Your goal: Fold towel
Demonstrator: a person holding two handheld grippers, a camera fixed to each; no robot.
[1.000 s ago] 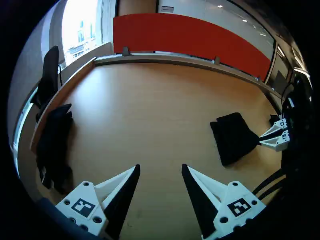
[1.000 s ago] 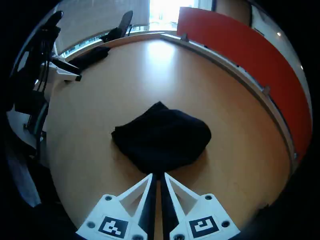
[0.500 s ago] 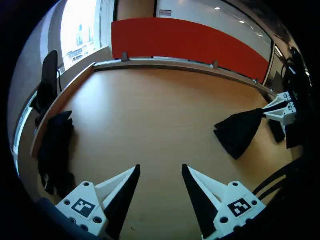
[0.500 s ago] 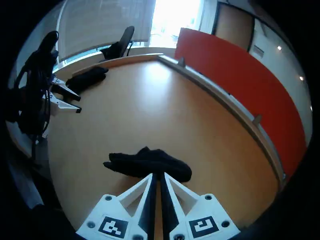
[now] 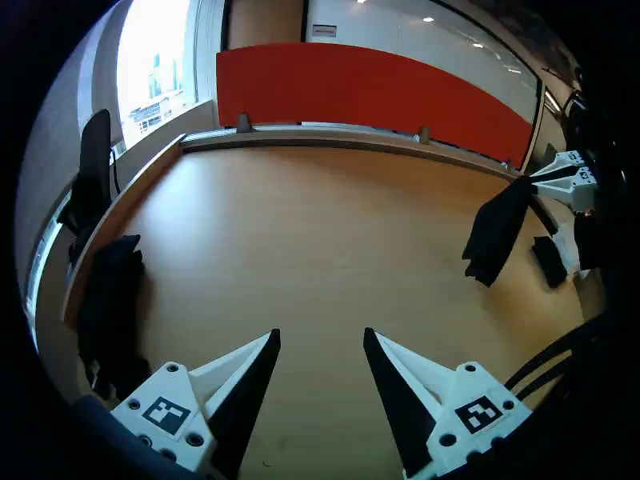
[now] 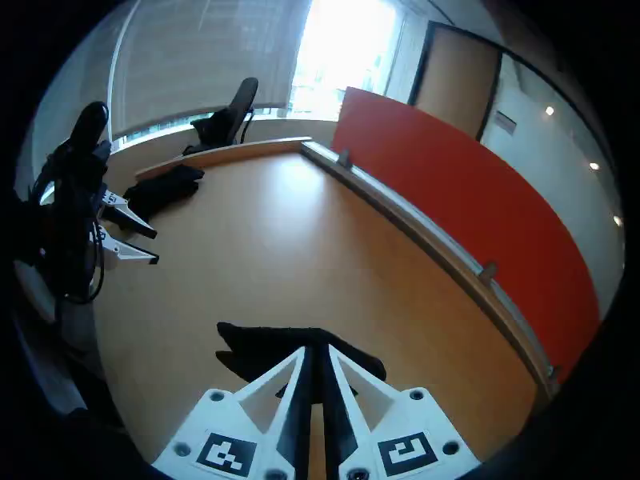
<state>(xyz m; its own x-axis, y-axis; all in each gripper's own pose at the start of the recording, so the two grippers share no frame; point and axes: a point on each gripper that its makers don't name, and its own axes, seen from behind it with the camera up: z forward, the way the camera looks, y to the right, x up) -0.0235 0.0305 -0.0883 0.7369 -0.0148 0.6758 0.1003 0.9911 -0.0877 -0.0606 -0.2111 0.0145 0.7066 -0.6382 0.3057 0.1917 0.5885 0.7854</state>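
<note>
Count was left tongs plus right tongs, one towel, one dark cloth heap, one chair, one red divider.

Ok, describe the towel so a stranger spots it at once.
Find the wooden desk with the red divider behind it. On its right in the left gripper view, a black towel hangs from the right gripper. The other black cloth lies heaped at the desk's left edge; this one dangles.

We see the black towel hanging limp and crumpled in loose folds from its pinched upper edge.
</note>
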